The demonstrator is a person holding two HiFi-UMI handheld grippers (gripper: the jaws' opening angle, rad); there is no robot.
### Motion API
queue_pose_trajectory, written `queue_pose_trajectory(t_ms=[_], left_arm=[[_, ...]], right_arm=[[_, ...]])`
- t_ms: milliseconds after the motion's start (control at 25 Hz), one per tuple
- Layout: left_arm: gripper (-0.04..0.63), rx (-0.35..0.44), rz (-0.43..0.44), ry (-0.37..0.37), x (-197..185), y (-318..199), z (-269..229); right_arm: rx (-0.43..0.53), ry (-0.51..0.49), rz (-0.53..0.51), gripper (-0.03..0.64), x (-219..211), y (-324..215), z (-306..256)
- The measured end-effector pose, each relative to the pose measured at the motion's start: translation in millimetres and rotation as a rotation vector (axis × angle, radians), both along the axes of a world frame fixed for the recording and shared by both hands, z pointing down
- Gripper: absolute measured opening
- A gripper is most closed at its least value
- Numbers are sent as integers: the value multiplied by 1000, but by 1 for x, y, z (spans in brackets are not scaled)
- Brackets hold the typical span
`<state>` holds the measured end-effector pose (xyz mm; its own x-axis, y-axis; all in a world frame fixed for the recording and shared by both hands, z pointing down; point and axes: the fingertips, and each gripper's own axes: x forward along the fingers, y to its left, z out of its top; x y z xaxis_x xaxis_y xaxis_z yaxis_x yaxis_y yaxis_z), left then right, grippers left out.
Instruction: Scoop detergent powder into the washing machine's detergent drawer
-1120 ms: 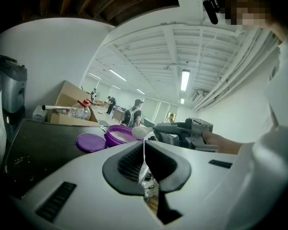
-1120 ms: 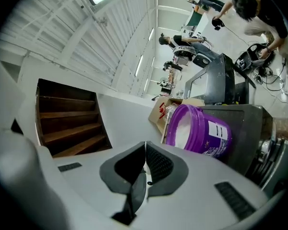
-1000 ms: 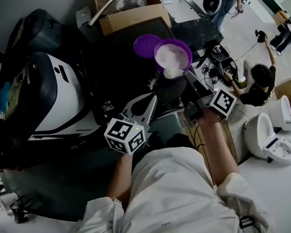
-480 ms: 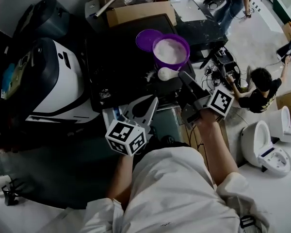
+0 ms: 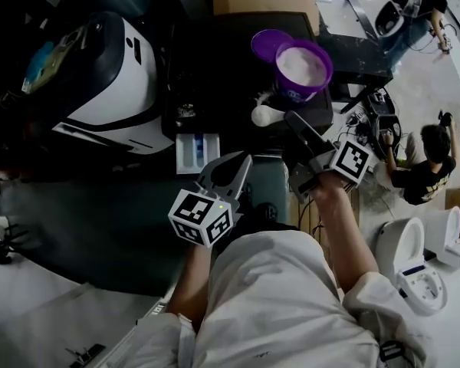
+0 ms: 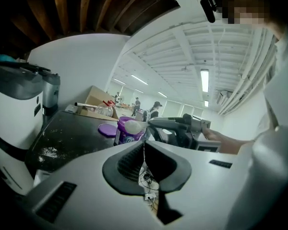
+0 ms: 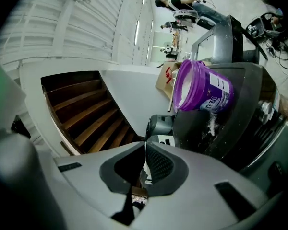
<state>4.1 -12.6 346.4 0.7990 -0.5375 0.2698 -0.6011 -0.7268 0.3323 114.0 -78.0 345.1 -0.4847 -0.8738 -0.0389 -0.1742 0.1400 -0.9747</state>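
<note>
One jolt of the right gripper (image 5: 292, 120), pinching the heaped scoop (image 5: 264, 115), could dump its load short of the drawer (image 5: 197, 152); the left gripper (image 5: 243, 160) sits closed, empty.

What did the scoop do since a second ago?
The right tool lifted the powder-filled scoop away from the purple tub and carried it a little toward the detergent drawer. It kept its hold on the scoop. The left tool stayed shut and empty, and the tub stayed put.
</note>
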Motion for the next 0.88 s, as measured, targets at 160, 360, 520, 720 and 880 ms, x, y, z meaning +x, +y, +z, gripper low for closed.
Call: queue_pose_trajectory(t_ms=[160,360,520,720,880], left_arm=[[21,-11,-84,-7,-23,14,7],[21,-29,-194,-9,-51,34,16],[21,-33,-266,-10,-72,46,20],[21,-38,-333,-17,-93,57,28],[21,-50,-375,-16,-106,60,34]], right_arm=[[-7,12,-86,11,-27,5,9],[-20,33,-191,11,-61,12,23],[-25,64,-262,12,-86,14,36],[-21,109,-327,11,-114,16,55],[-21,155,-366,11,-131,16,70]])
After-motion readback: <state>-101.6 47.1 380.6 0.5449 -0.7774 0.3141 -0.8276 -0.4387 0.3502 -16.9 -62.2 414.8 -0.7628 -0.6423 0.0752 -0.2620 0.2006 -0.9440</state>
